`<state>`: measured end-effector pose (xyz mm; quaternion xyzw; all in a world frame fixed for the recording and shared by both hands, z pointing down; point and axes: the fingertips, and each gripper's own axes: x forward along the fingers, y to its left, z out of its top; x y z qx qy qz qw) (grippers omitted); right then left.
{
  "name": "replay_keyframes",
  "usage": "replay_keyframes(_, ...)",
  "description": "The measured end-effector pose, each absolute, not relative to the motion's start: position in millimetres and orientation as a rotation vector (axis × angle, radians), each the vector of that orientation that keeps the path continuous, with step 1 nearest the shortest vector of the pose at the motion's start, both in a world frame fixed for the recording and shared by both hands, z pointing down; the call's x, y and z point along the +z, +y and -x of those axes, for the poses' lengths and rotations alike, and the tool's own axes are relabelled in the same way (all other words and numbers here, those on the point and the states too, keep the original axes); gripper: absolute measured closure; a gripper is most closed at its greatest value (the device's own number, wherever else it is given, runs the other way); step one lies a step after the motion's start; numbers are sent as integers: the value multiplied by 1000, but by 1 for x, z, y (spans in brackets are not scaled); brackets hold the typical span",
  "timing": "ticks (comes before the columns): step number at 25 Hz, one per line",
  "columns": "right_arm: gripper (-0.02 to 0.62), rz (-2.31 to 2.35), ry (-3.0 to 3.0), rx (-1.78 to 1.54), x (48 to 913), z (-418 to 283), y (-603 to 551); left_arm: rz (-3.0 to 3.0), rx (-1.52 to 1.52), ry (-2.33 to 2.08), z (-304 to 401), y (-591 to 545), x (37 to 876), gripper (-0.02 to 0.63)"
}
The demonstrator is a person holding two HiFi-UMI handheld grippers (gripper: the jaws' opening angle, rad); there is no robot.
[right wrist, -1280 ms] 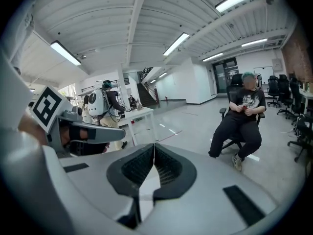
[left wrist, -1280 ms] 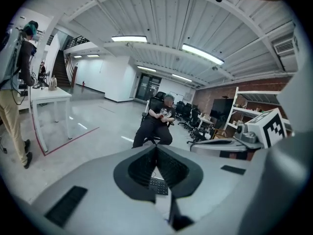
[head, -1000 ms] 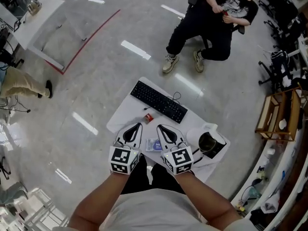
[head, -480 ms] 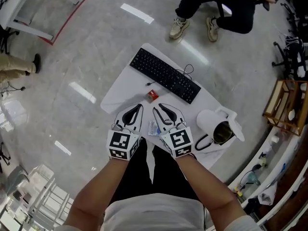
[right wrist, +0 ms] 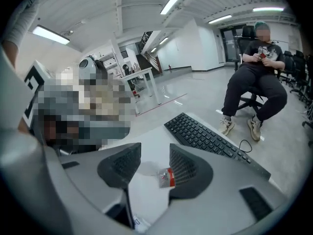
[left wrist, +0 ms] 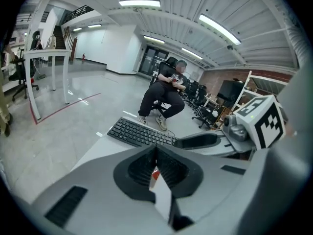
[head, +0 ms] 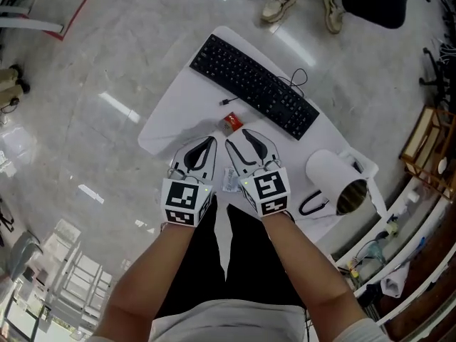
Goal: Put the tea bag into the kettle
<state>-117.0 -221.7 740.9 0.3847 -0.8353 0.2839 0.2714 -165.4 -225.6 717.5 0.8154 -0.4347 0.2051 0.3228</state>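
- Both grippers hover over the near part of the white table (head: pixel 178 120), side by side, pointing away toward the long black keyboard (head: pixel 256 85) at the far edge.
- The right gripper (right wrist: pixel 155 153) has just been opening its jaws. They now stand well apart and grip nothing.
- The small red-and-white tea bag sachet (right wrist: pixel 167 176) shows in that gap, flat on the table just beyond, closer to the right-hand jaw.
- The left gripper (left wrist: pixel 155 148) has its tips pressed together, with nothing held.
- A flat white-and-blue packet (head: pixel 229 179) lies between the two grippers, nearer the person.
- The white kettle with the black handle (head: pixel 329 173) sits at the right, well apart from the sachet, its dark mouth uncovered.
- The sachet looks light, thin and limp, and likely to skate on the smooth top. Pinching it across one edge seems best.
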Motion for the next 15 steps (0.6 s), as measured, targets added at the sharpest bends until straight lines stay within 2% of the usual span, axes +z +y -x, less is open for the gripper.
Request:
replay_keyframes(4, 394, -1020, -2217, 799, 774, 121, -222, -2137, 535, -1135, 166, -228, 744, 598)
replay_keyframes(15, 373, -988, -2106, 781, 854, 114, -211, -2127, 541, -1099, 164, -233, 804, 598)
